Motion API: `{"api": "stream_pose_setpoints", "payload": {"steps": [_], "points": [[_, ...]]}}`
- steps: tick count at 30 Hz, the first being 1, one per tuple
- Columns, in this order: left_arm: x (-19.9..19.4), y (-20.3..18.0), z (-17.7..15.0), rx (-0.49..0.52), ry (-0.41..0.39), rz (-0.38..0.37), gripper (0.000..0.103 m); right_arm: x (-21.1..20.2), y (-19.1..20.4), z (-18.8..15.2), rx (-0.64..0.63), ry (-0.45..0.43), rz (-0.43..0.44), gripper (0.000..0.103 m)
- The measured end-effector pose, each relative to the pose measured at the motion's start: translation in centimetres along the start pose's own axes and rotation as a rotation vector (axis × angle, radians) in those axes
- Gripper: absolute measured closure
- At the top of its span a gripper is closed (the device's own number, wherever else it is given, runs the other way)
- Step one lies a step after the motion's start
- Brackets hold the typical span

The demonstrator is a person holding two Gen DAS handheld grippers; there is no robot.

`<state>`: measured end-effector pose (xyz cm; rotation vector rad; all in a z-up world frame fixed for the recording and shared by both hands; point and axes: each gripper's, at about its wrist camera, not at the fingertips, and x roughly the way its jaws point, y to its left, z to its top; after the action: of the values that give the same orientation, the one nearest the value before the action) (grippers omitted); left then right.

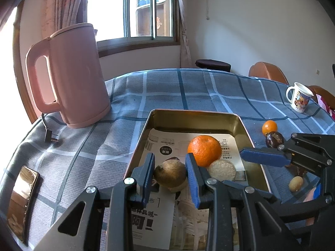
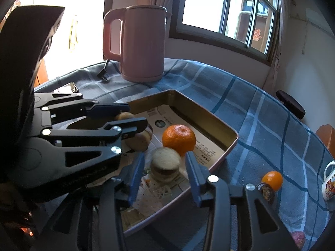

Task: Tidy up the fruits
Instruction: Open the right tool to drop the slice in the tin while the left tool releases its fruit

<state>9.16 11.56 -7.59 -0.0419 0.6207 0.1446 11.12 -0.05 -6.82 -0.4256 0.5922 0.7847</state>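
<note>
Left wrist view: 1 table w/ blue plaid cloth (image 1: 188, 87). 1 pink kettle (image 1: 71, 75) far left, its plug (image 1: 51, 139) lying on cloth. 1 metal tray (image 1: 138, 146) centre, paper-lined. 1 phone (image 1: 22, 200) near left. 1 mug (image 1: 298, 99) far right.

Fruit count in tray: 1 big orange (image 1: 204, 150), 1 pale round fruit (image 1: 222, 170) touching its near side, 1 brown fruit (image 1: 170, 176).

On cloth right of tray: 1 small orange (image 1: 269, 127), 1 dark round item (image 1: 274, 139) touching it, 1 small yellowish item (image 1: 295, 184) nearer.

Left gripper (image 1: 170, 175): jaws narrow, pads pressing brown fruit both sides, over near end of tray.

Right gripper (image 2: 165, 165): jaws apart; pale round fruit sits between, blurred, pads not touching it.
</note>
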Motion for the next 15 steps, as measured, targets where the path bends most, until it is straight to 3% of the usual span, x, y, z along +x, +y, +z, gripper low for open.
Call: {"api": "stream_pose_setpoints", "payload": {"steps": [2, 4, 6, 8, 10, 15], "points": [[-0.2, 0.0, 0.0, 0.002, -0.007, 0.009, 0.064, -0.1, 0.0, -0.1, 0.000, -0.003, 0.002, 0.055], [-0.5, 0.1, -0.1, -0.008, -0.022, 0.040, 0.048, -0.3, 0.1, -0.1, 0.002, -0.008, 0.002, 0.054], [-1.0, 0.4, -0.1, -0.025, -0.045, 0.053, 0.039, -0.8, -0.1, -0.2, 0.009, -0.022, -0.005, 0.050], [-1.8, 0.6, -0.3, -0.043, -0.071, 0.030, 0.036, -1.5, -0.3, -0.3, 0.022, -0.040, -0.007, 0.039], [-2.9, 0.4, -0.4, -0.054, -0.102, 0.010, 0.035, -2.4, -0.7, -0.5, 0.037, -0.061, -0.011, 0.034], [-5.2, -1.3, -0.3, -0.041, -0.163, -0.045, 0.035, -5.9, -1.3, -2.4, 0.054, -0.112, -0.055, 0.030]]}}
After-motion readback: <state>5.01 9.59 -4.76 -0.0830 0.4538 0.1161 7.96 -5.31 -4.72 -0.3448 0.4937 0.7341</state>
